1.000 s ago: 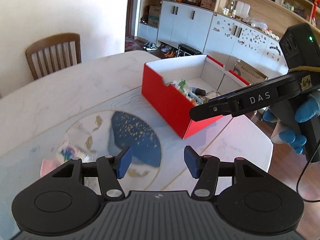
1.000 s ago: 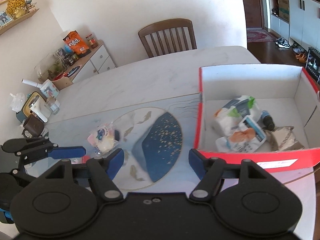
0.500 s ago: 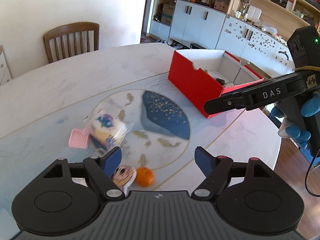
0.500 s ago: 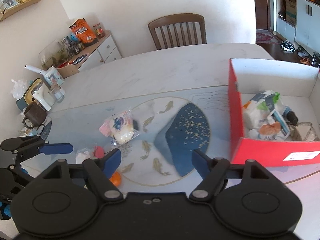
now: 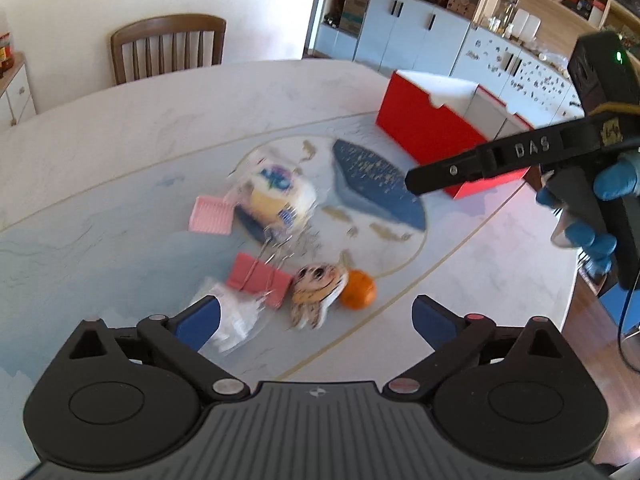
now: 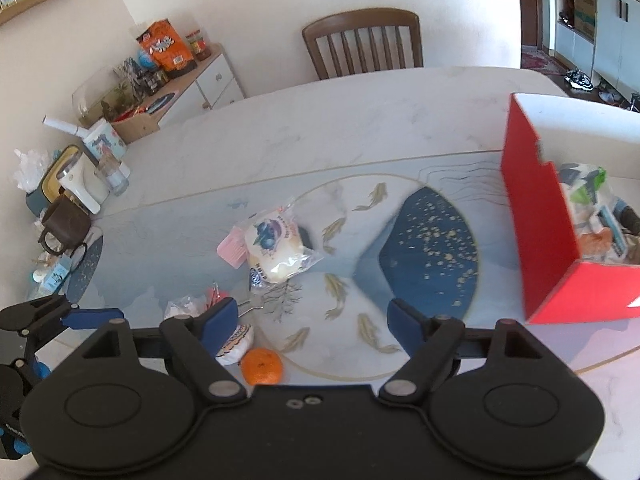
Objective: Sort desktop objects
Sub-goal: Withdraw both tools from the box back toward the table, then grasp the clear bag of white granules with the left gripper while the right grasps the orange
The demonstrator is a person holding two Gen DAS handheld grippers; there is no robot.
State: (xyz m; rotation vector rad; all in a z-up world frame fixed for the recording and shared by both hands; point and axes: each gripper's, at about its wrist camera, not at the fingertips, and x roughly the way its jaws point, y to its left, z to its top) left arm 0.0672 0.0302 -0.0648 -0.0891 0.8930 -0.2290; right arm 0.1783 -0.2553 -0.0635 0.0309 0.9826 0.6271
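Left gripper (image 5: 314,316): jaws opening wide, nothing held.
Right gripper (image 6: 312,318): jaws opening, nothing gripped.
Left to sort: orange (image 5: 357,289), pink clip (image 5: 259,280), wrapped bun (image 5: 280,196), well apart from the red box (image 6: 548,240).
Done: several packets are seen inside the red box.
Tabletop (image 6: 320,120): sorting judged partly finished.

Glossy marble table (image 6: 340,120), wooden chair (image 6: 362,42)

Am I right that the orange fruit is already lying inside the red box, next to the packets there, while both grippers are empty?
Not quite: the orange lies on the table, well apart from the red box, as the right wrist view shows. The rest holds: packets are in the box, and both grippers are empty.
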